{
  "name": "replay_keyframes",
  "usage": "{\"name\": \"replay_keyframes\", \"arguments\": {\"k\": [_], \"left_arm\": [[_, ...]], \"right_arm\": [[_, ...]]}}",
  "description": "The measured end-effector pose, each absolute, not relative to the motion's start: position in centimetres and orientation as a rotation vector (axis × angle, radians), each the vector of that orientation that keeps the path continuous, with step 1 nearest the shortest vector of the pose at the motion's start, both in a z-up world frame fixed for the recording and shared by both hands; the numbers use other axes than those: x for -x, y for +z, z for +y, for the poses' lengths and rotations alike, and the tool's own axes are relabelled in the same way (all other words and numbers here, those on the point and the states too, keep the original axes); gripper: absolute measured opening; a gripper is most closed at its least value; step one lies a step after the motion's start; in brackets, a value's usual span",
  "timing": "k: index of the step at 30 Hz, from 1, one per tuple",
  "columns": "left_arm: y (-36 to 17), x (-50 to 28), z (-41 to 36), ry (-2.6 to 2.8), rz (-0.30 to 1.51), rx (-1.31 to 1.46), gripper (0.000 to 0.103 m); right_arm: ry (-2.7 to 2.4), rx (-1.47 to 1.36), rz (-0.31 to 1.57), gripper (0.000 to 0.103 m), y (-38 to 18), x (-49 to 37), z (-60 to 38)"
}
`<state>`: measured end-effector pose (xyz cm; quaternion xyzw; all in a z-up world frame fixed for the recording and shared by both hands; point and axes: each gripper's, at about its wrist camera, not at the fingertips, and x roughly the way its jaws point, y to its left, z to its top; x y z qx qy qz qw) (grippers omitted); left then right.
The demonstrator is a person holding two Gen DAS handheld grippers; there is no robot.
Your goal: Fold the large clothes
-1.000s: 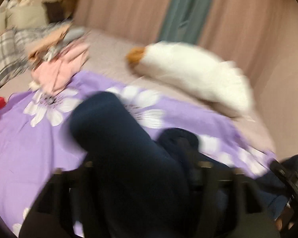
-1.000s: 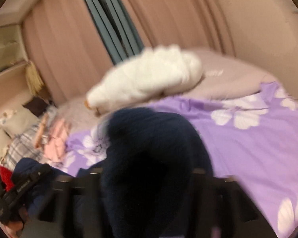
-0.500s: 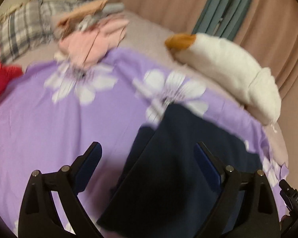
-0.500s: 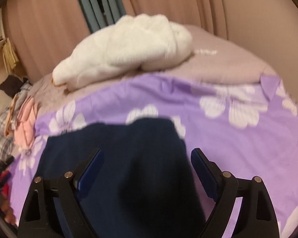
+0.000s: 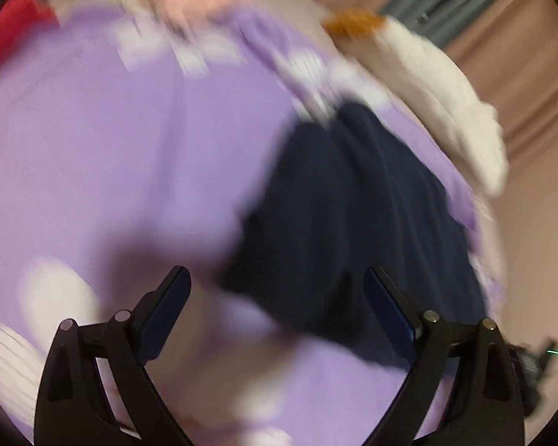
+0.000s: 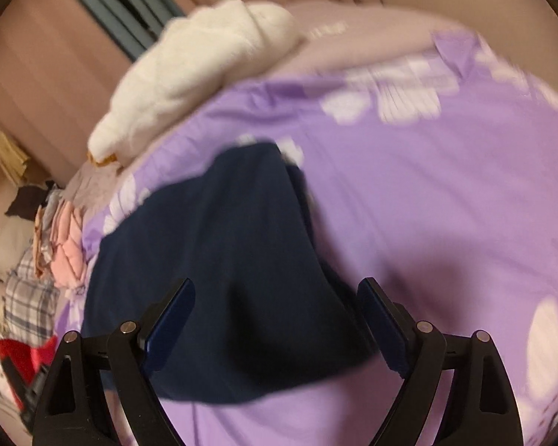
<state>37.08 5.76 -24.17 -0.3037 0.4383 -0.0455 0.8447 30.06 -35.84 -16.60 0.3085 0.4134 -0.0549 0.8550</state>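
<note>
A dark navy garment (image 5: pixel 353 223) lies folded on the purple flowered bedspread (image 5: pixel 111 148). It also shows in the right wrist view (image 6: pixel 234 267). My left gripper (image 5: pixel 277 304) is open and empty, held above the garment's near left edge. My right gripper (image 6: pixel 275 312) is open and empty, held above the garment's near right part. The left wrist view is blurred by motion.
A white plush toy (image 6: pixel 197 70) lies at the far side of the bed near pink curtains. A pile of pink and plaid clothes (image 6: pixel 55 245) and something red (image 6: pixel 18 356) lie at the left. The bedspread (image 6: pixel 446 204) stretches to the right.
Both grippers let go of the navy garment, which now lies on the bedspread. Both opened, pulled back and tilted down toward the bed.
</note>
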Motion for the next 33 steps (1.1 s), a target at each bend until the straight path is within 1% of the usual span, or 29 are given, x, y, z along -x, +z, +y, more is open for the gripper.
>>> {"name": "replay_keyframes", "arguments": {"k": [3, 5, 8, 10, 12, 13, 17, 19, 21, 22, 23, 24, 25, 26, 28, 31, 33], "left_arm": [[-27.1, -37.3, 4.0, -0.177, 0.993, 0.802, 0.095], [-26.7, -37.7, 3.0, -0.162, 0.92, 0.782, 0.096], [-27.2, -39.7, 1.3, -0.204, 0.926, 0.826, 0.096], [-27.1, -40.6, 0.4, -0.195, 0.915, 0.785, 0.096], [-26.7, -41.6, -0.8, -0.155, 0.882, 0.694, 0.095], [-26.9, -41.9, -1.2, -0.137, 0.862, 0.672, 0.095], [-27.1, -42.4, -1.9, -0.063, 0.788, 0.643, 0.09], [-27.1, -42.7, -2.1, -0.039, 0.774, 0.621, 0.087], [-27.2, -42.8, -2.2, -0.039, 0.758, 0.614, 0.085], [-27.2, -42.7, -1.9, -0.042, 0.751, 0.615, 0.082], [-27.3, -42.7, -1.7, -0.046, 0.745, 0.622, 0.08], [-27.4, -42.6, -1.3, -0.054, 0.74, 0.633, 0.075], [-27.4, -42.2, -0.6, -0.06, 0.736, 0.642, 0.071], [-27.5, -42.2, -0.4, -0.068, 0.734, 0.648, 0.069], [-27.4, -42.0, -0.8, -0.069, 0.726, 0.63, 0.065], [-27.2, -42.1, -1.8, -0.042, 0.714, 0.591, 0.065], [-27.2, -42.1, -1.7, -0.036, 0.714, 0.605, 0.065]], "right_arm": [[-0.087, -0.766, 0.928, 0.089, -19.4, -29.5, -35.8], [-0.123, -0.805, 0.889, 0.09, -20.0, -29.1, -35.7], [-0.135, -0.868, 0.853, 0.093, -20.2, -29.1, -35.2], [-0.154, -0.881, 0.838, 0.093, -20.5, -29.1, -34.9], [-0.214, -0.864, 0.887, 0.093, -21.3, -29.0, -34.9], [-0.194, -0.888, 0.875, 0.094, -21.8, -28.9, -35.2], [-0.202, -0.974, 0.769, 0.095, -22.2, -27.4, -35.4], [-0.229, -0.945, 0.762, 0.1, -22.0, -28.1, -34.7], [-0.21, -0.91, 0.768, 0.1, -21.7, -29.6, -33.3], [-0.164, -0.925, 0.773, 0.099, -21.9, -30.2, -32.7], [-0.085, -0.96, 0.772, 0.097, -22.1, -31.3, -31.9], [-0.05, -0.976, 0.778, 0.094, -22.2, -32.1, -31.3], [-0.074, -0.967, 0.78, 0.084, -22.2, -32.9, -30.8], [-0.147, -0.917, 0.769, 0.074, -22.1, -33.6, -30.6], [-0.192, -0.817, 0.728, 0.066, -22.1, -34.4, -30.6], [-0.188, -0.741, 0.692, 0.06, -22.2, -34.1, -30.4], [-0.191, -0.716, 0.692, 0.06, -22.1, -34.2, -30.3]]}}
